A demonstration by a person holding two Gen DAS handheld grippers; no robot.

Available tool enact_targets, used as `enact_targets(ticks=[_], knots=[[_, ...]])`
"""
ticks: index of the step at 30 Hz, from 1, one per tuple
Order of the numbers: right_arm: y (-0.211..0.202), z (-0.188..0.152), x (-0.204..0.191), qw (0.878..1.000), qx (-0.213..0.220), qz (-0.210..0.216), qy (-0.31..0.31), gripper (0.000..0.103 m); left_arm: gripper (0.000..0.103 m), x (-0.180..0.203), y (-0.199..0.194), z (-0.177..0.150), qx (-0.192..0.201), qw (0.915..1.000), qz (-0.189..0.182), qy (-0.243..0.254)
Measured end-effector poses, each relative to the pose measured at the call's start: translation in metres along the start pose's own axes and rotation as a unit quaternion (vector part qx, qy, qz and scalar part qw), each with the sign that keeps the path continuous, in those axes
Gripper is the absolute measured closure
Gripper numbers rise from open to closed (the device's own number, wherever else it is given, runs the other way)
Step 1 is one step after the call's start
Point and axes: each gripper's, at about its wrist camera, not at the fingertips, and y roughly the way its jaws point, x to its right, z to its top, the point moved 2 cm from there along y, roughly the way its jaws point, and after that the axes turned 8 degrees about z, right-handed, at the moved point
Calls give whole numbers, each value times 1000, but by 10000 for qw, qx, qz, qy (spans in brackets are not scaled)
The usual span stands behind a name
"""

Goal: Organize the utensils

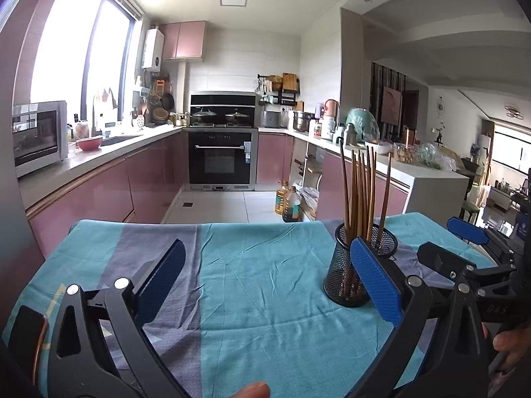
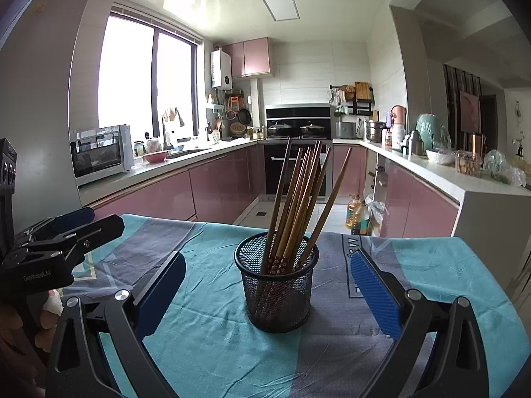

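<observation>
A black mesh cup (image 2: 277,285) stands upright on the blue and grey cloth (image 2: 212,348). It holds several brown wooden chopsticks (image 2: 298,199), leaning against its rim. My right gripper (image 2: 268,285) is open and empty, its blue pads (image 2: 373,293) wide apart on either side of the cup, not touching it. In the left wrist view the cup (image 1: 355,265) stands at the right, partly behind a blue pad (image 1: 376,278). My left gripper (image 1: 268,275) is open and empty over bare cloth (image 1: 252,282), left of the cup. The right gripper (image 1: 464,245) shows at the right edge.
The table's far edge (image 1: 199,224) drops to the kitchen floor. Oil bottles (image 1: 287,200) stand on the floor beyond. Pink cabinets and counters run along both sides, with an oven (image 1: 220,157) at the back. The left gripper (image 2: 56,235) shows at the left of the right wrist view.
</observation>
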Motion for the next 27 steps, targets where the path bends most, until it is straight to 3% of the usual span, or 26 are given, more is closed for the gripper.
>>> enact_targets(ticks=[5, 14, 27], knots=[[-13, 0, -9, 9996, 267, -50, -57, 6, 5, -5, -19, -1, 217, 9995, 213, -34], [-22, -2, -19, 9992, 350, -94, -154, 6, 5, -13, -44, -4, 472, 9979, 439, -97], [-29, -3, -23, 9988, 460, -117, -82, 6, 5, -16, -57, -2, 568, 9972, 488, -85]])
